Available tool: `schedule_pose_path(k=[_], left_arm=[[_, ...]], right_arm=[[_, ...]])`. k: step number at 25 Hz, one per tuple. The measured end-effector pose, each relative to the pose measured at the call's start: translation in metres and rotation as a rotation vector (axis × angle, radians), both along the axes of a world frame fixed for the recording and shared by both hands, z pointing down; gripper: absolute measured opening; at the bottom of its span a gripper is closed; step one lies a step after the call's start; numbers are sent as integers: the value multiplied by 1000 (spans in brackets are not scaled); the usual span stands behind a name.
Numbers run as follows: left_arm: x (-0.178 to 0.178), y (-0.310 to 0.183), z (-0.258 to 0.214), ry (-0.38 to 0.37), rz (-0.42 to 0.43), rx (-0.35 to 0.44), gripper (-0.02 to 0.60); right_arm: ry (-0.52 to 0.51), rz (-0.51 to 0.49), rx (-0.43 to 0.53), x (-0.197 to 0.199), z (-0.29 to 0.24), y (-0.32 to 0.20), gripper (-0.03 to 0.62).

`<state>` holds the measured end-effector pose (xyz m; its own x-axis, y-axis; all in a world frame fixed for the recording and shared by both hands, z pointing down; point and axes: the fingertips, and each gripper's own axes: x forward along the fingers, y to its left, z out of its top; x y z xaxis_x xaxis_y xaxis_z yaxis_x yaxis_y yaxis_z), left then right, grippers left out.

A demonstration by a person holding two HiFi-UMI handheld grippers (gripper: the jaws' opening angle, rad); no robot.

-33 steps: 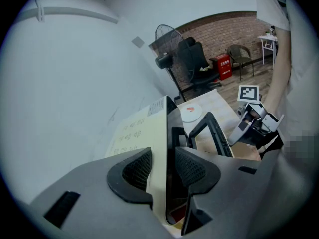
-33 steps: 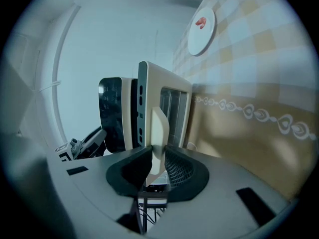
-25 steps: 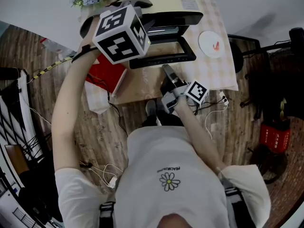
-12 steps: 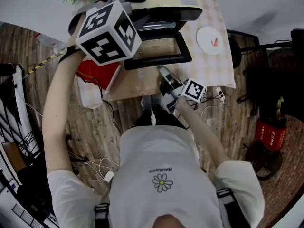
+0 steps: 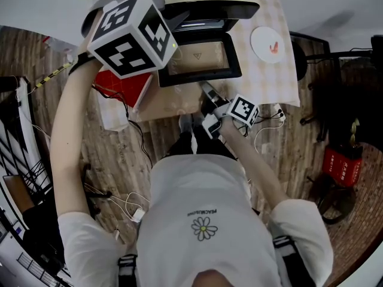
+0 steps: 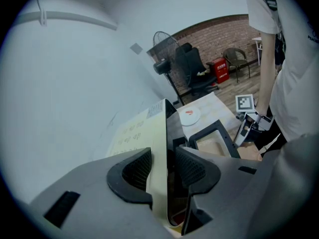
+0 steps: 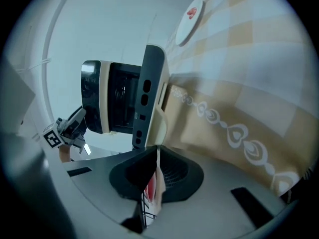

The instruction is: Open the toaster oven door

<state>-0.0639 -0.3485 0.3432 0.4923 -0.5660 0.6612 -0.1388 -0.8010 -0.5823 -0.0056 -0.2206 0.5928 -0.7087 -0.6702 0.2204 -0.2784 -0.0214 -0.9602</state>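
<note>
Toaster oven door [image 5: 200,58] lies open: left gripper [image 6: 163,169], clamping the oven top [image 6: 158,128], should hold firm, while right gripper [image 7: 155,176], jaws just closing on the tablecloth edge [image 7: 158,183], should let go.

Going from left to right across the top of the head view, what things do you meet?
black-and-white marker cube → open toaster oven door → white plate

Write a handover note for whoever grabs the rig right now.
Left gripper: clamped on the toaster oven top edge, bracing it.
Right gripper: off the door, at the table front edge; jaws just closed, apparently on a thin cream strip.
Done: door lies fully open, flat.
To do: release both grippers, withdraw.
</note>
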Motion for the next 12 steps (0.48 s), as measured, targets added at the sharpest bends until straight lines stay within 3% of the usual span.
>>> schedule_pose_path(k=[4,12], left_arm=[[0,0,0,3,1,1,163],[0,0,-1,5,0,7,163]], right_arm=[[58,-3,-91,-2,14,10,8],[20,42,-135,-3,17,12,9]])
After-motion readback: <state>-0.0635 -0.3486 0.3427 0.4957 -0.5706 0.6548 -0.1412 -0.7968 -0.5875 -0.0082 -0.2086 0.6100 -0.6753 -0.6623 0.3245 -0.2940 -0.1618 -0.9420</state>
